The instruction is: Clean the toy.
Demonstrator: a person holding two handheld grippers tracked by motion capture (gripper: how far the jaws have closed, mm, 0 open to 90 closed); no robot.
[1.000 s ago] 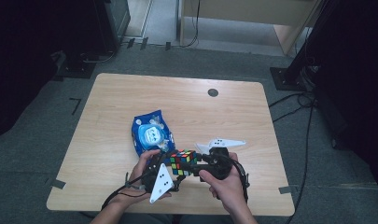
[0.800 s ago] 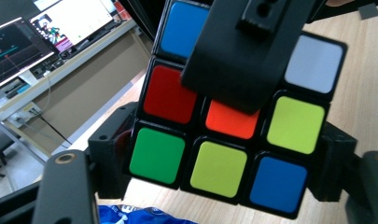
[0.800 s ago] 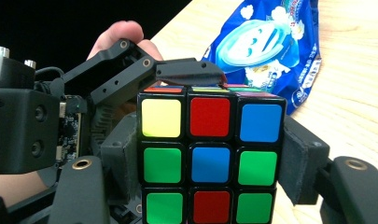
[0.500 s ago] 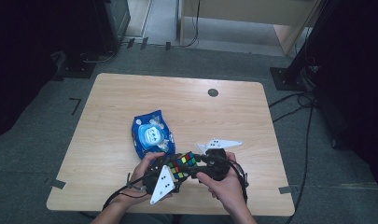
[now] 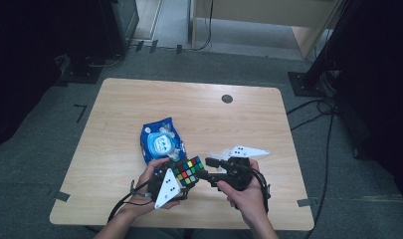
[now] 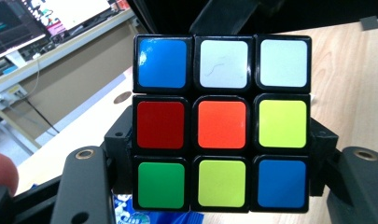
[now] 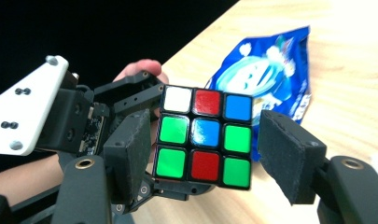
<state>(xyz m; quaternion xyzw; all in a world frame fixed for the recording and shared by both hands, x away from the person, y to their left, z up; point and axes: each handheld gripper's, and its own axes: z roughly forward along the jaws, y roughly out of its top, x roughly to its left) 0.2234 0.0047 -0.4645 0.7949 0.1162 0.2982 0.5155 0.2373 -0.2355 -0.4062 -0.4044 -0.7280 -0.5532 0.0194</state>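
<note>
Left gripper point(image 5: 181, 175) clamps cube point(image 5: 187, 171), near edge of table point(image 5: 114, 149), just near wipes pack point(image 5: 161, 142). Right gripper point(image 7: 200, 149) jaws just narrowed, straddling cube's free layer, right pad apart. Risk: uneven closing twists cube out of left's grip, drops it.

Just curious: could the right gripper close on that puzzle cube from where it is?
Probably yes. The right gripper has its pads either side of the Rubik's cube, with a gap at one pad. The left gripper already holds it.
</note>
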